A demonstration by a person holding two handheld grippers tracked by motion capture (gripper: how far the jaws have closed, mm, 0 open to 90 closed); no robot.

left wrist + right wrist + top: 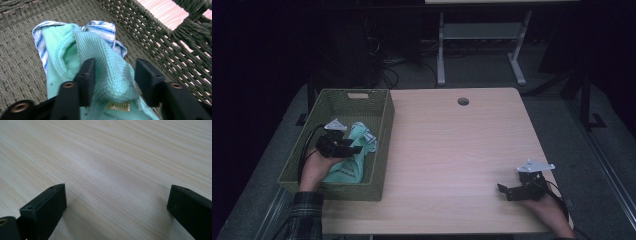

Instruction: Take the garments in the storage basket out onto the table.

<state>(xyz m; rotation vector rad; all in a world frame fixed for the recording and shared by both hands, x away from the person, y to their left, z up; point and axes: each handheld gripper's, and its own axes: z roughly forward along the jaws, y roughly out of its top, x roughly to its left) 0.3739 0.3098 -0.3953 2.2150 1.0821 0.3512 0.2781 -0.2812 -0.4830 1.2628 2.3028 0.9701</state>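
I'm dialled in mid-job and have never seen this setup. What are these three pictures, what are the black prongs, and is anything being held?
There is no robot arm here: a person at a table holds a two-jaw gripper in each hand. The high view looks down from above the person's side. The other two pictures come from cameras riding on the grippers, looking along their black jaws.

The left gripper reaches into a green woven basket at the table's left. A fold of mint green cloth sits between its jaws; one jaw touches it, while the other stands just clear, so it is not yet gripped. A blue-striped white cloth lies under it.

The right gripper rests open on bare wood, holding nothing.
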